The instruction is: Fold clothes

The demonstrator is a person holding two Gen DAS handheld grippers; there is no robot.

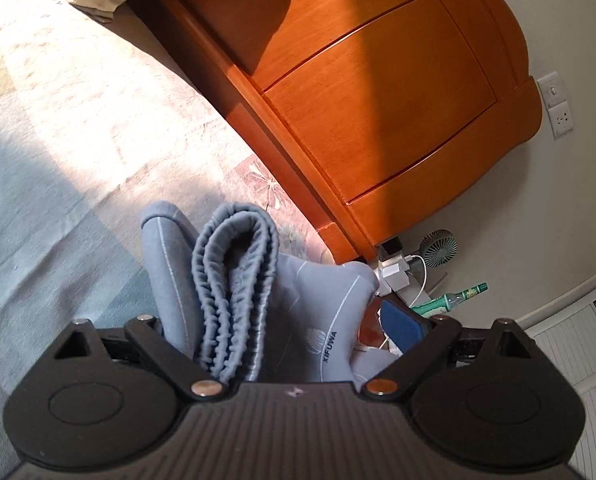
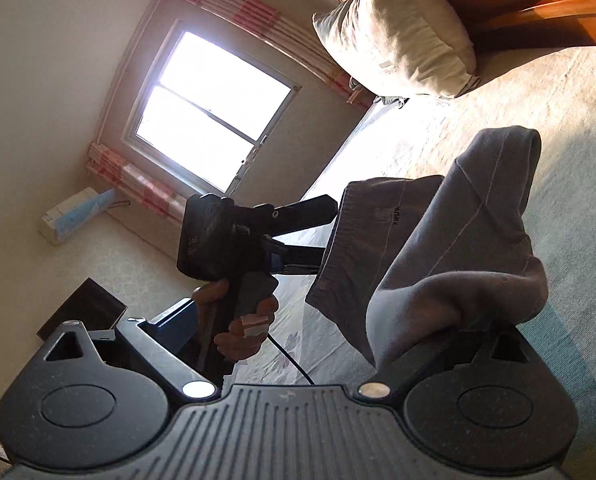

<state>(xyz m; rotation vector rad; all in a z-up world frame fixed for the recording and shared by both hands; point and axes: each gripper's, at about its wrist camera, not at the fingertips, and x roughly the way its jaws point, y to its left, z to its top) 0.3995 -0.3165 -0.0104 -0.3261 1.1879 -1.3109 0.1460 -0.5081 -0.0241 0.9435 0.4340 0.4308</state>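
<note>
Mid-fold: both grippers, left [image 2: 325, 232] and right [image 2: 413, 344], fingers clamped on grey shorts [image 1: 234, 280] above bed [image 1: 78, 160]; next, lay flat

Trousers [image 1: 234, 280] over the bed [image 1: 78, 140] — headboard [image 1: 357, 100] behind, pillow [image 2: 397, 32] against it

Grey-blue knit shorts [image 1: 234, 280] w/ ruched elastic waistband, thin white seam lines & small logo (reads XIFUWA), bunched and doubled over, held up above patterned bedspread.
</note>
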